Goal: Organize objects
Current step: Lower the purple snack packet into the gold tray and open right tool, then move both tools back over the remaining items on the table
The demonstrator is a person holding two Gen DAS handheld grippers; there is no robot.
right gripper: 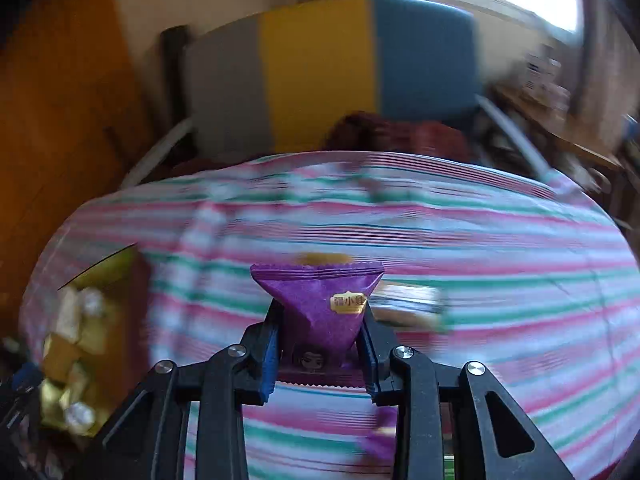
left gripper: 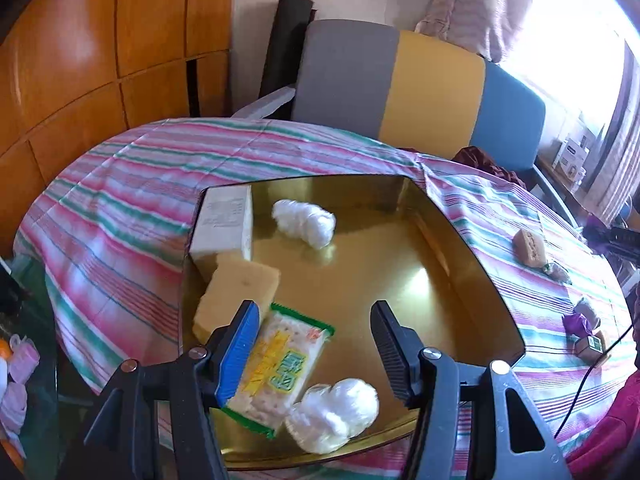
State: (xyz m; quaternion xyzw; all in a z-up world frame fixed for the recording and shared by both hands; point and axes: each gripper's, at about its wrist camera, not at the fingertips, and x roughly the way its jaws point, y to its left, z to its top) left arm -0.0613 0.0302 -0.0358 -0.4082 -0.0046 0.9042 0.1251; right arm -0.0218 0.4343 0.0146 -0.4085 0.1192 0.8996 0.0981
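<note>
A gold tray (left gripper: 460, 280) sits on the striped tablecloth (left gripper: 132, 184). It holds a white box (left gripper: 226, 224), a yellow sponge (left gripper: 236, 292), a green-edged cracker packet (left gripper: 276, 364) and two white plastic bundles (left gripper: 304, 224) (left gripper: 336, 412). My left gripper (left gripper: 316, 344) hangs open over the tray's near side. Its blue-padded finger (left gripper: 238, 356) is beside the cracker packet, and the other finger stands well apart. In the blurred right wrist view, my right gripper (right gripper: 320, 320) is shut on a purple snack packet (right gripper: 320, 300), held above the cloth. The tray (right gripper: 100, 276) shows at the left.
A chair (left gripper: 432, 88) with a grey, yellow and blue back stands behind the table. On the cloth right of the tray lie a brown wrapped cake (left gripper: 530, 246), a purple packet (left gripper: 578, 318), a small box (left gripper: 592, 346) and a black cable (left gripper: 588, 376). Wooden panels (left gripper: 100, 40) are at the left.
</note>
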